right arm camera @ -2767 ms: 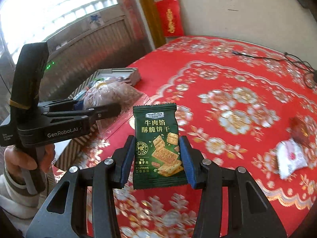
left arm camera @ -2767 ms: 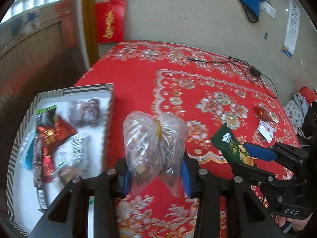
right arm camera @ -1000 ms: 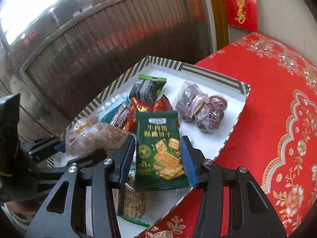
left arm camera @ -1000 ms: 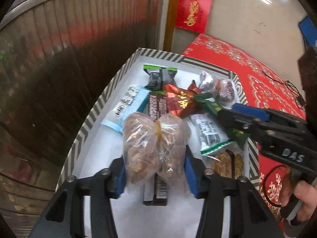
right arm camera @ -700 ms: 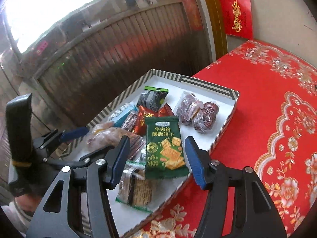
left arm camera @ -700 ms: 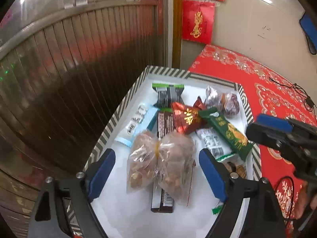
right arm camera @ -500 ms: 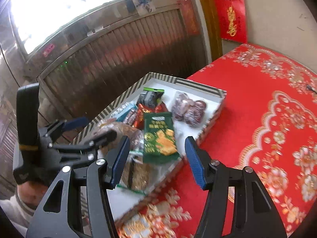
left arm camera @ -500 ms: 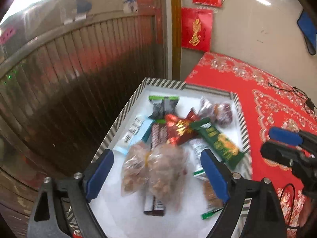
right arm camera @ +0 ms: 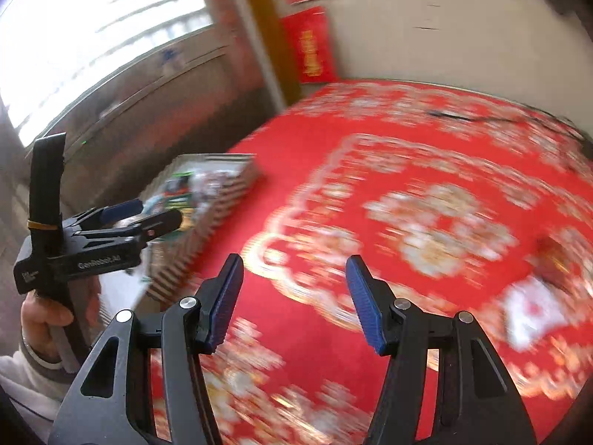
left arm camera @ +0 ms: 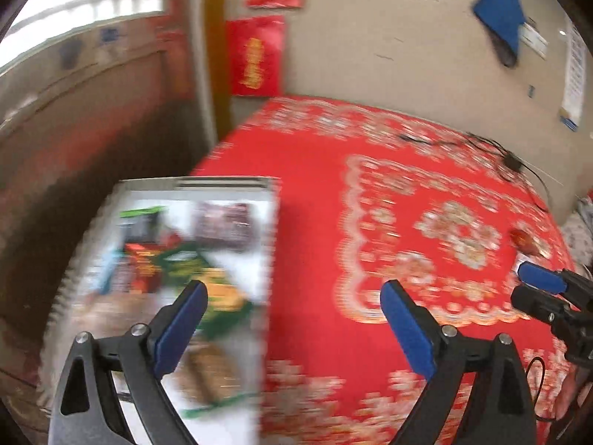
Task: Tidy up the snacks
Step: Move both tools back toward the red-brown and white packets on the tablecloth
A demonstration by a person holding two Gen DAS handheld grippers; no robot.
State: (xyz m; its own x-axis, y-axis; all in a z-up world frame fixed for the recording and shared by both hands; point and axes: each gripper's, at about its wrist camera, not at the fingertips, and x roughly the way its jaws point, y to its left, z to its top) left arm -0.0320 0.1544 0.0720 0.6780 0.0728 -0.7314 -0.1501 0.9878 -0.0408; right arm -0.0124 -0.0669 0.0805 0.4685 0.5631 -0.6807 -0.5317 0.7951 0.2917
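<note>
Two hand-held grippers, both spread wide and carrying nothing. Left hand-held gripper (left arm camera: pixel 292 309) above the border between the striped snack tray (left arm camera: pixel 272 244) and the red patterned cloth (left arm camera: pixel 315 193) on the counter, tray lower left of it, packets inside blurred. Right hand-held gripper (right arm camera: pixel 294 296) over the cloth, tray (right arm camera: pixel 222 200) well to its left; white packet (right arm camera: pixel 533 311) and red packet (right arm camera: pixel 556 259) lying to its right, apart from it.

A home: red floral tablecloth (left arm camera: pixel 370 193), festive red wall banners (left arm camera: pixel 255 55), window (right arm camera: pixel 92 37).
</note>
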